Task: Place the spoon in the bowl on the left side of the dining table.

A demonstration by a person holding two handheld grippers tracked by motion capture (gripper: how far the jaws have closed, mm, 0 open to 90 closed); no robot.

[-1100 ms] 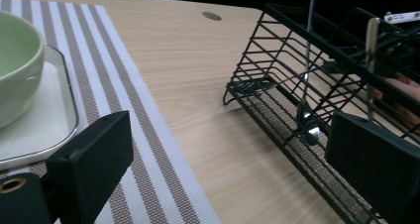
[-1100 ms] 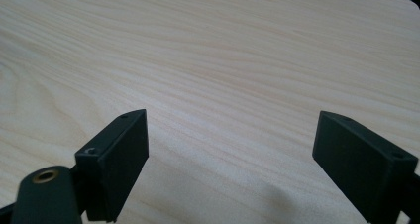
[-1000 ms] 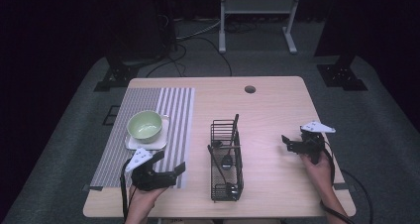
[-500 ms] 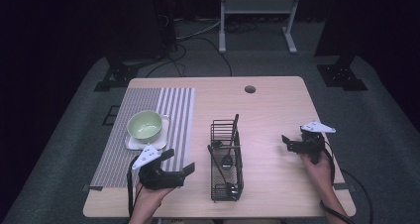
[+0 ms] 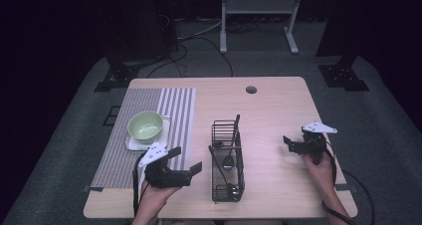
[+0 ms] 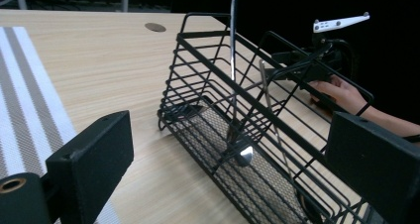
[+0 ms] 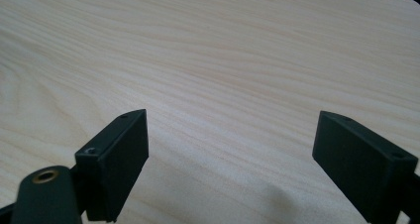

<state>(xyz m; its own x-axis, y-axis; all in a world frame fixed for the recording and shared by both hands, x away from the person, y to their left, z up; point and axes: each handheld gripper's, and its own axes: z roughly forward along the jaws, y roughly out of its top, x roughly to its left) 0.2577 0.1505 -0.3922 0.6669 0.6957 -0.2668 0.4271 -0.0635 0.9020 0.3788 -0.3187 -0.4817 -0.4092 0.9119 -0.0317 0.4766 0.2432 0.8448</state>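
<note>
A black wire basket (image 5: pixel 227 160) stands mid-table with cutlery in it: a spoon (image 6: pixel 241 152) rests on its mesh floor and a slim metal handle (image 6: pixel 233 35) leans up against the rim. My left gripper (image 5: pixel 185 160) is open just left of the basket, at the right edge of the striped placemat (image 5: pixel 149 130). Its jaws stand wide apart with nothing between them, facing the basket's side (image 6: pixel 277 110). My right gripper (image 5: pixel 289 145) is open over bare wood (image 7: pixel 223 60) to the right of the basket, also holding nothing. It appears beyond the basket as the right gripper (image 6: pixel 317 65).
A green bowl (image 5: pixel 145 126) sits on a small white plate (image 5: pixel 130 144) on the placemat, just behind my left gripper. The wooden table (image 5: pixel 278 110) has a round cable hole (image 5: pixel 251 89) near its far edge. Dark floor and stand legs lie beyond the table.
My left gripper has shifted right along the placemat's edge, closer to the basket, and turned towards it. The right gripper has stayed put.
</note>
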